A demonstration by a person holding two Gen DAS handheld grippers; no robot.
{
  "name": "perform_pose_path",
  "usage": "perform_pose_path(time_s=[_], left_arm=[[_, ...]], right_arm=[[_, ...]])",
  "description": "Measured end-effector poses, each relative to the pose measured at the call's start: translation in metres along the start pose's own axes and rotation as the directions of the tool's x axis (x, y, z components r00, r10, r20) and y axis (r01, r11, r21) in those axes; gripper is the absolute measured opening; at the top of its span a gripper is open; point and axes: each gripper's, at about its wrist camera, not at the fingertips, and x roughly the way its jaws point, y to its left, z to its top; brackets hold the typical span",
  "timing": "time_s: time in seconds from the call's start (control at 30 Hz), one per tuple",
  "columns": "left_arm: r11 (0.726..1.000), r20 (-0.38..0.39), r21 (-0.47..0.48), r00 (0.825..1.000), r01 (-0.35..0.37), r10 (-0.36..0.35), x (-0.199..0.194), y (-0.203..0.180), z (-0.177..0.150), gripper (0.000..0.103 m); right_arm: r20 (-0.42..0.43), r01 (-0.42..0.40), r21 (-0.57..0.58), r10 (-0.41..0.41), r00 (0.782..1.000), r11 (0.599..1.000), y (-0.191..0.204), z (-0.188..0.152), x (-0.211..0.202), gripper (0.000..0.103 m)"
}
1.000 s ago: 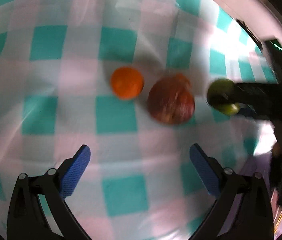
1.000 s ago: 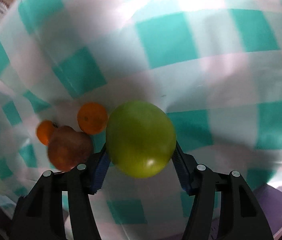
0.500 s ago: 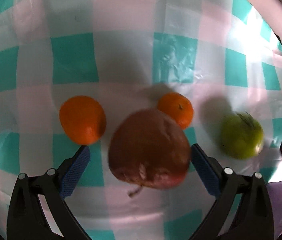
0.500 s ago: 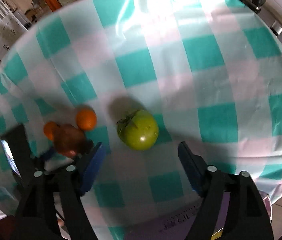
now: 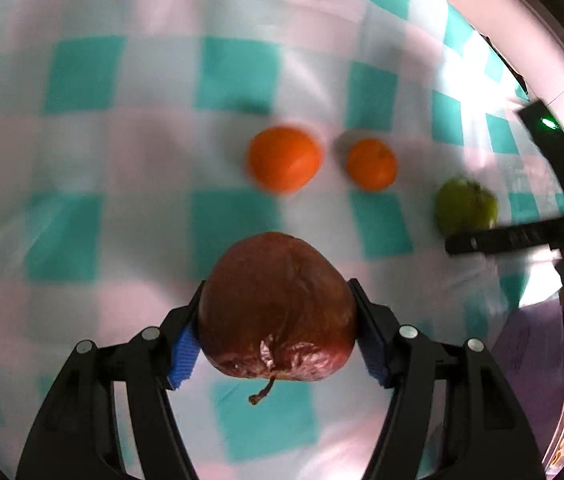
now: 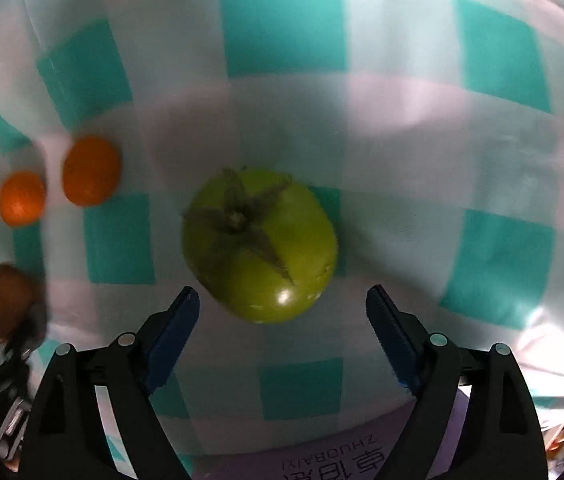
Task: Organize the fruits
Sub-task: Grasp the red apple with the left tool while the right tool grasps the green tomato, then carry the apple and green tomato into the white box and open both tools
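Now the left gripper (image 5: 275, 320) squeezes the round, wrinkly brown-red apple (image 5: 275, 306) by its sides (soft, so hold gently), while the right gripper (image 6: 282, 312) waits wide open near the smooth green tomato (image 6: 259, 246).

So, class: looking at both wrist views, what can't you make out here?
- Left wrist view: whether the brown fruit touches the cloth; its own bulk hides its underside.
- Left wrist view: the green tomato, blurred, its lower edge covered by the right gripper.
- Right wrist view: the purple sheet's print, cut off by the bottom edge.

Two oranges (image 5: 284, 159) lie side by side on the tablecloth (image 5: 121, 160), tomato (image 6: 259, 246) to their right.
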Motion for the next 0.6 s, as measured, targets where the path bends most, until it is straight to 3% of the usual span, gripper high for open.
perform_pose_path(time_s=[0.13, 0.27, 0.4, 0.47, 0.53, 0.6], left_arm=[[0.999, -0.002, 0.047, 1.0, -0.015, 0.016, -0.024, 0.03, -0.036, 0.066], [0.995, -0.02, 0.096, 0.999, -0.026, 0.028, -0.042, 0.043, -0.062, 0.066], [0.995, -0.042, 0.102, 0.999, -0.018, 0.023, -0.053, 0.054, -0.079, 0.066], [0.995, -0.047, 0.104, 0.999, -0.011, 0.016, -0.057, 0.057, -0.085, 0.066], [0.994, -0.049, 0.107, 0.999, -0.003, 0.008, -0.059, 0.059, -0.09, 0.066], [0.993, -0.051, 0.117, 0.999, 0.002, 0.004, -0.054, 0.049, -0.089, 0.066]], right_arm=[[-0.02, 0.003, -0.039, -0.003, 1.0, 0.999, 0.008, 0.008, 0.004, 0.083], [-0.015, 0.014, -0.012, -0.014, 1.0, 1.0, 0.01, 0.015, 0.008, 0.084], [0.03, -0.035, 0.081, 0.033, 0.999, 0.996, -0.001, 0.02, 0.008, 0.085], [0.067, -0.028, 0.094, 0.022, 0.998, 0.995, -0.003, 0.018, 0.004, 0.08], [0.114, 0.024, 0.078, -0.032, 0.993, 0.997, -0.001, 0.016, -0.003, 0.066], [0.113, 0.038, 0.061, -0.045, 0.993, 0.997, 0.003, 0.012, -0.003, 0.066]])
